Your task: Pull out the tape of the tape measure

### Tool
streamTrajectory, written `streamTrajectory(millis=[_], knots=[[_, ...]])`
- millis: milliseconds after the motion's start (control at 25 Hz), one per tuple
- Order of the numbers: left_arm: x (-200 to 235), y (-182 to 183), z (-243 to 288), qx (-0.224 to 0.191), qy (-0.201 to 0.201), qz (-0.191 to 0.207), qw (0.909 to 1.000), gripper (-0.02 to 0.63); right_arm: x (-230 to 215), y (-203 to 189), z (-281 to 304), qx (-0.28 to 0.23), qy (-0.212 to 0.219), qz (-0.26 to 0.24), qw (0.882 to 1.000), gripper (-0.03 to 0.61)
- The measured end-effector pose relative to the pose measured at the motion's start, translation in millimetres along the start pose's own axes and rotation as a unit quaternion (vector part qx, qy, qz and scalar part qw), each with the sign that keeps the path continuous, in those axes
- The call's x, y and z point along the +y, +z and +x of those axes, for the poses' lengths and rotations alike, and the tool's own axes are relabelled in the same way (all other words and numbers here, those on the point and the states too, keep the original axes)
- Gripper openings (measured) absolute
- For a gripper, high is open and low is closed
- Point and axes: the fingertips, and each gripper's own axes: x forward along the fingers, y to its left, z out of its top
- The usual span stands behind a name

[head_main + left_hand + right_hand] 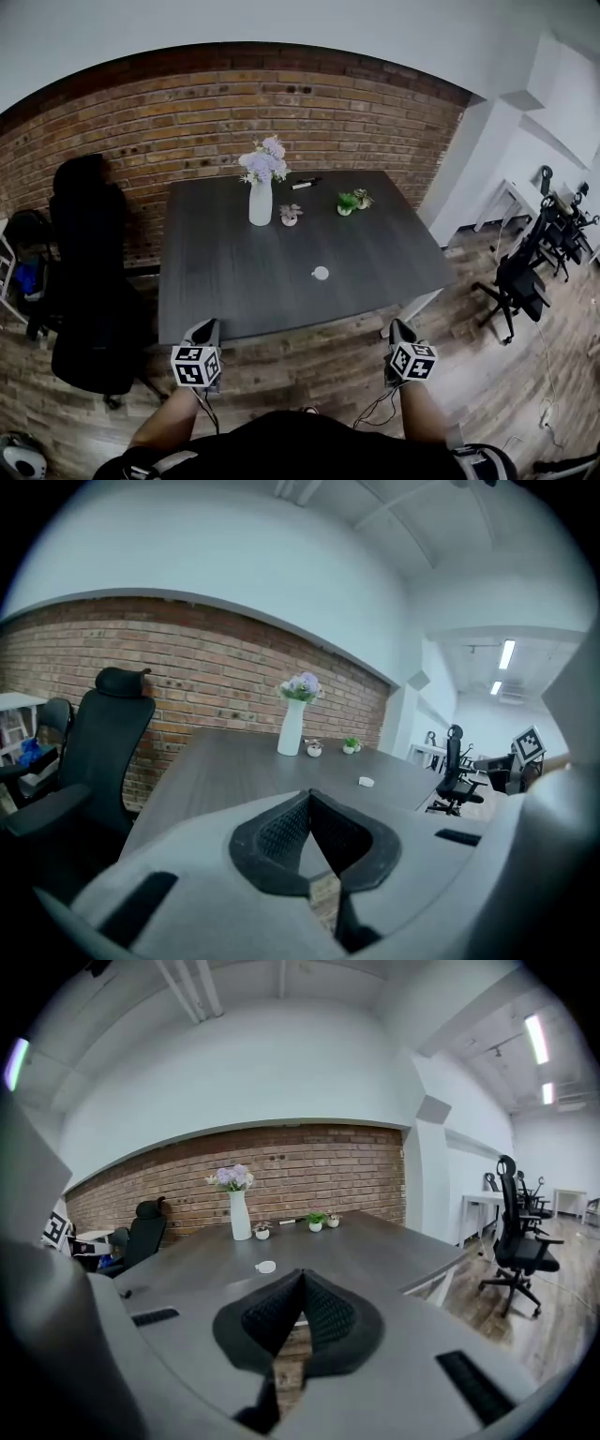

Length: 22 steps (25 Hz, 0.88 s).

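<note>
My left claw and right claw hang shut and empty off the near edge of the bench, so I'd open both before reaching the small white tape measure lying right of centre.

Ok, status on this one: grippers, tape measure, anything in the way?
Left gripper and right gripper shut, empty, at the table's near edge. Small white tape measure untouched mid-table. Nothing between.

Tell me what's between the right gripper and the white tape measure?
Just bare table between right gripper and tape measure, seen in head view.
</note>
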Motion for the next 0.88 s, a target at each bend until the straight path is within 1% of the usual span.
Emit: streamTrajectory(millis=[160,360,440,560,600,640,720,880], knots=[[6,-3,-5,0.0,-0.006,-0.005,1.0,0.009,9,-2,-6,-0.007,0.003,0.026,1.0,-0.005],[14,-9,-16,0.007,-0.018,-0.008,0.9998,0.009,33,-8,-12,-0.003,0.01,0.029,1.0,-0.003],[19,-10,-16,0.011,-0.02,-0.003,0.9997,0.009,48,-6,-7,-0.003,0.023,0.023,0.999,-0.003],[23,-8,-8,0.011,-0.024,-0.002,0.9996,0.009,73,-3,8,0.003,0.058,0.007,0.998,0.001],[22,-11,-8,0.015,-0.027,-0.004,0.9995,0.009,82,-8,9,0.014,0.073,0.002,0.997,0.09],[20,-16,-8,0.02,-0.029,-0.005,0.9994,0.009,89,-16,10,0.026,0.088,-0.004,0.996,0.165],[22,-21,-3,0.027,-0.028,-0.005,0.9993,0.009,100,-25,20,0.042,0.11,-0.022,0.993,0.167],[23,-14,30,0.028,-0.015,-0.001,0.9995,0.009,110,-30,68,0.066,0.16,-0.044,0.984,0.188]])
